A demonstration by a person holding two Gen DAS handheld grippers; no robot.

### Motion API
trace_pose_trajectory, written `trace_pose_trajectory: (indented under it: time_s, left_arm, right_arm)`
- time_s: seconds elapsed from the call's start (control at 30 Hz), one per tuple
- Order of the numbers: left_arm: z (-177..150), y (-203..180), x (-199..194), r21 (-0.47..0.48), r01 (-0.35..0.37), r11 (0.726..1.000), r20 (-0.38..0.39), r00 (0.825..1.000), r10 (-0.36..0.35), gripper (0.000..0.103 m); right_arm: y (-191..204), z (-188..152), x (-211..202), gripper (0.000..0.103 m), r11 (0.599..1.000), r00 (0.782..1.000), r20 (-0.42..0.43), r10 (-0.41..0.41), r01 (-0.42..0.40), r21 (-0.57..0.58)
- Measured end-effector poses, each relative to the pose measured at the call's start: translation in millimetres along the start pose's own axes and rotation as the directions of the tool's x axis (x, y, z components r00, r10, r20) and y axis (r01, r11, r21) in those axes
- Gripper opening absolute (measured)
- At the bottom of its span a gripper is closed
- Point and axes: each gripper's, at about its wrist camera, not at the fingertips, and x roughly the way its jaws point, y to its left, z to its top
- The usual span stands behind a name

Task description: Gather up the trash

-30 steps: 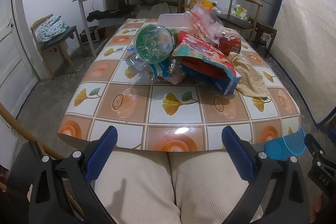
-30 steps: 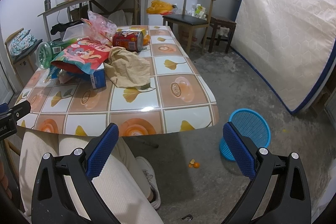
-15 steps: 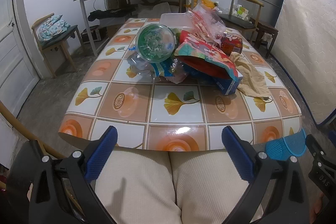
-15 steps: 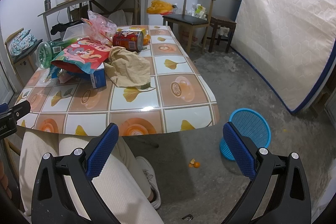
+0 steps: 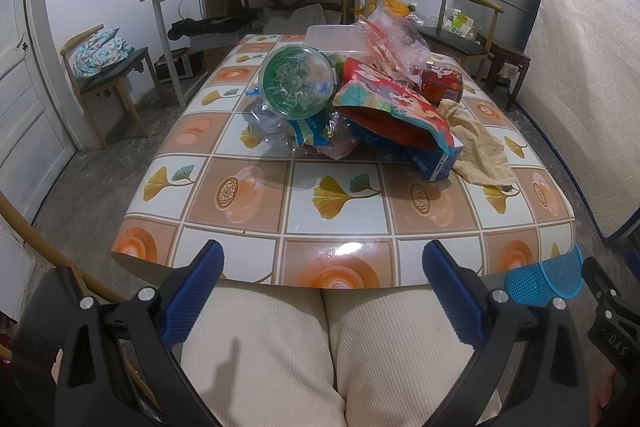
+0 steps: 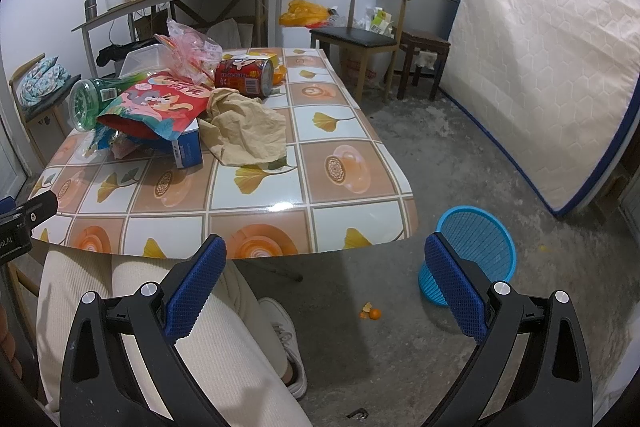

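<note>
In the left wrist view the left gripper hangs over the person's lap at the near edge of the table, fingers spread wide with nothing between them, facing the trash pile at the table's middle, where a green bottle shows its base. The right wrist view, with the right gripper equally wide apart and empty off the near right corner, alone shows the whole blue basket on the concrete floor, orange peel near it, and a mattress leaning upright.
</note>
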Motion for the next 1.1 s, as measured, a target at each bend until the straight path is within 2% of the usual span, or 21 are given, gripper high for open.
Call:
trace_pose_trajectory:
  time_s: [0.8,0.97,1.1]
  left_arm:
    - [-0.9,0.3,0.4,-0.002,0.001,1.0,-0.002,1.0,-0.001,0.097]
    - [-2.8,7.2,6.5,-0.005,-0.008,1.0,-0.014,1.0,0.008,0.097]
    - [-4.9,16.6,17.2,-0.016,-0.032,0.999,-0.034,0.999,0.031,0.097]
  right_arm:
    - [3.6,-1.0,3.4,0.095,1.0,1.0,0.002,0.004,-0.004,-0.001]
    - [10.7,-3.9,8.3,0.095,1.0,1.0,0.0,0.03,-0.03,-0.005]
    - [20.1,2.0,14.3,0.095,0.996,0.997,-0.004,0.081,-0.082,-0.025]
